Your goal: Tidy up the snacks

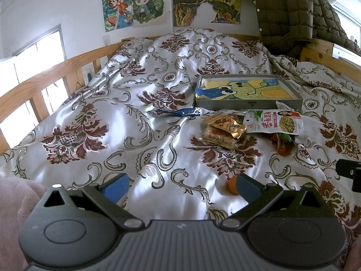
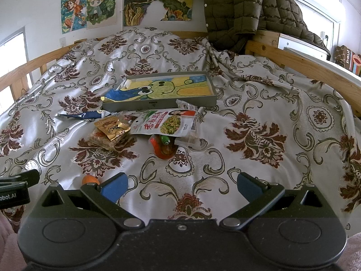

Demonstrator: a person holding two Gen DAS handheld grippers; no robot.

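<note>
Ahead, snacks lie heaped on the bed just before a grey tray (image 2: 158, 103): a white-green pouch (image 2: 167, 122), a gold packet (image 2: 112, 127) atop a clear-wrapped bar (image 2: 101, 141), a blue wrapper (image 2: 83, 114), a red-orange packet (image 2: 163, 148). Both the left hand-held gripper (image 1: 182, 186) and the right hand-held gripper (image 2: 181, 186) hover wide open, empty. An orange ball (image 1: 233, 186) lies near the left one.

Your left hand-held gripper (image 1: 181, 186) hangs with its blue-padded fingers (image 1: 117, 187) spread wide and empty. Your right hand-held gripper (image 2: 181, 186), just beside it, is spread and empty too.

glossy satin bedspread (image 1: 144, 103), wooden rail (image 1: 45, 79)
</note>
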